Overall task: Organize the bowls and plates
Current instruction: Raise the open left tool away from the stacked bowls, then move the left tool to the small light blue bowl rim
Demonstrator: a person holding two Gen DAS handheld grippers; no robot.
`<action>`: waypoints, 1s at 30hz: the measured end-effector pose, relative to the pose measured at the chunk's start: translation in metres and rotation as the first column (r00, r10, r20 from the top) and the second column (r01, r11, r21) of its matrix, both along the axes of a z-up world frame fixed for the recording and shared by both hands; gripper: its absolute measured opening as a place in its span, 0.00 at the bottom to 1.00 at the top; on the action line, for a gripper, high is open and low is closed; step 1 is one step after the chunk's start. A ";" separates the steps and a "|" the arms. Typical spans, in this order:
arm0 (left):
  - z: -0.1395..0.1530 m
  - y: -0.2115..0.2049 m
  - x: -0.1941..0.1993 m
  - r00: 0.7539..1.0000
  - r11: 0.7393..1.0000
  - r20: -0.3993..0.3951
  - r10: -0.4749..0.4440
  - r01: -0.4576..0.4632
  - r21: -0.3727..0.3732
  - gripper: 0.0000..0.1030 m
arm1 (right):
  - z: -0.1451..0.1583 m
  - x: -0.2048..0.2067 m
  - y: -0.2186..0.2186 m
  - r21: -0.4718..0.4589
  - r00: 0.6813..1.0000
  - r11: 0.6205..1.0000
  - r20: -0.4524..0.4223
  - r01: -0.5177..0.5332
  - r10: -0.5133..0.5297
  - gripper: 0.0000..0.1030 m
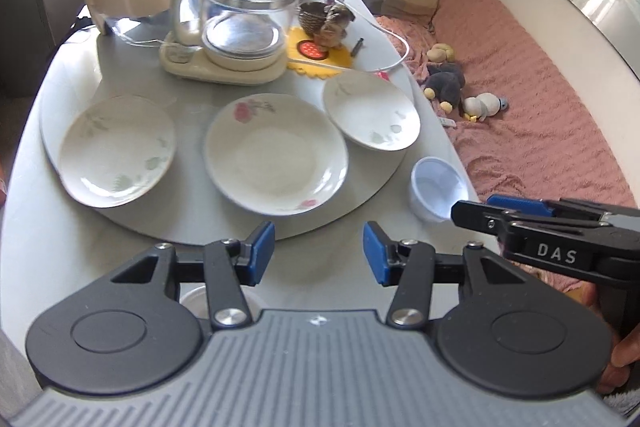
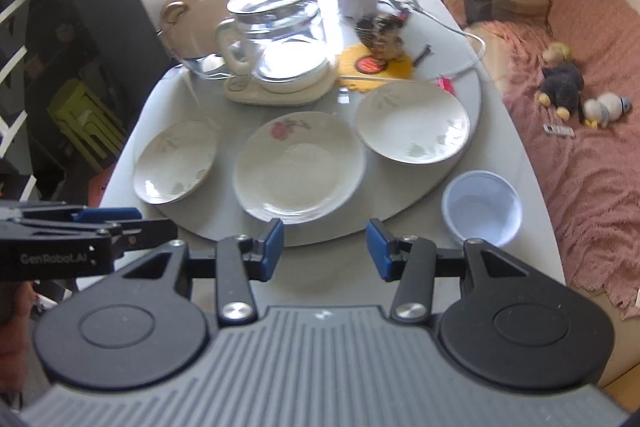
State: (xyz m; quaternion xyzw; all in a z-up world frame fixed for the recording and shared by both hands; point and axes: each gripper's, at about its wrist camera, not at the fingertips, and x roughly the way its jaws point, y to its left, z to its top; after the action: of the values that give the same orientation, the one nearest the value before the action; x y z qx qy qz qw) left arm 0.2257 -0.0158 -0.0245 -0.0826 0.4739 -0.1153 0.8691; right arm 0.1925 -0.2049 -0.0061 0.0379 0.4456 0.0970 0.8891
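Hovering half open and empty, the left gripper and right gripper are facing the middle plate, which is lying just ahead of both, the small bowl nearer the right one.

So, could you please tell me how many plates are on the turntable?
3, in a row: a leaf-patterned plate at left, a pink-flowered plate in the middle, another leaf-patterned plate at right. None seems hidden.
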 end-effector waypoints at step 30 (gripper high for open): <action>-0.070 -0.176 0.096 0.985 0.993 -0.144 0.096 -0.105 -0.053 0.53 | -0.069 0.091 -0.191 0.102 0.985 0.987 -0.133 0.121 -0.107 0.47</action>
State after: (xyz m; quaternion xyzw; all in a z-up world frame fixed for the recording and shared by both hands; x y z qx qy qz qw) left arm 0.3213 -0.1923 -0.0946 -0.1408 0.5258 -0.0794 0.8351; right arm 0.2840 -0.3963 -0.0747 0.1183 0.4923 0.0676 0.8597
